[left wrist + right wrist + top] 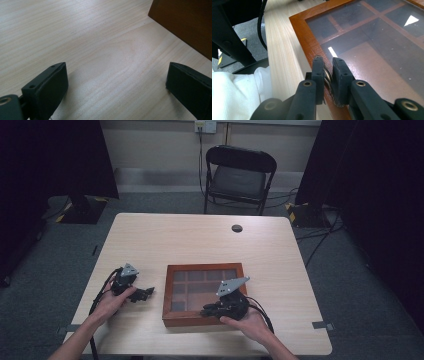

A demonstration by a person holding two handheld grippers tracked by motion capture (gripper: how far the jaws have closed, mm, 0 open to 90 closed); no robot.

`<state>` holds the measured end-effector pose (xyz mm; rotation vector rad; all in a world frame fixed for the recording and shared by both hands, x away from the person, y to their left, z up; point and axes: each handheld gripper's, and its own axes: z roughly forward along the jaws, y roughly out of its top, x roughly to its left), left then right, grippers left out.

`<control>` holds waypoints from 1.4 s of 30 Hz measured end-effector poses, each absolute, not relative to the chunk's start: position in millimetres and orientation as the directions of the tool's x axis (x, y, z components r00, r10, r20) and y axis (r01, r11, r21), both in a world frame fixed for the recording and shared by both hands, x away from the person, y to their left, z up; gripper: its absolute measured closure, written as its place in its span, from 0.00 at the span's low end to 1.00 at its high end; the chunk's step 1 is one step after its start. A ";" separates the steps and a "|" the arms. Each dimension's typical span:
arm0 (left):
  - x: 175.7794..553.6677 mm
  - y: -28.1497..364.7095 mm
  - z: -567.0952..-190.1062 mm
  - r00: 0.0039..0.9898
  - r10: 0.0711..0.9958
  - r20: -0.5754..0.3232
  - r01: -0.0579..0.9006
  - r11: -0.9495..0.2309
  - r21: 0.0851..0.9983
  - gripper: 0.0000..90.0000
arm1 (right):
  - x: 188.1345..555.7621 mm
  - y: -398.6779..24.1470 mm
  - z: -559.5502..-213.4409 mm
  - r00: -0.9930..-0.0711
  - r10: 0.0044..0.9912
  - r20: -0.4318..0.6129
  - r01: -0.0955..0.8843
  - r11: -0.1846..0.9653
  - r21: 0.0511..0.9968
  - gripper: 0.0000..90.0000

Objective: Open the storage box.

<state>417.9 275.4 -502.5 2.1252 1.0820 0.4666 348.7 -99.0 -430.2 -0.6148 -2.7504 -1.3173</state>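
On the near half of the pale wood table (165, 235) lies a brown wooden box (170, 292) with a gridded glass lid. The right gripper (329, 65) pinches a small metal latch (327, 75) on its front rim; the left gripper (116, 82) rests wide apart, empty. A black chair (239, 175) stands beyond.
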 end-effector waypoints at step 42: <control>418.6 275.9 -502.6 0.592 0.806 0.007 0.556 -0.415 0.720 0.04 | 357.3 -101.7 -392.3 -0.918 0.337 0.211 0.365 0.506 0.781 0.91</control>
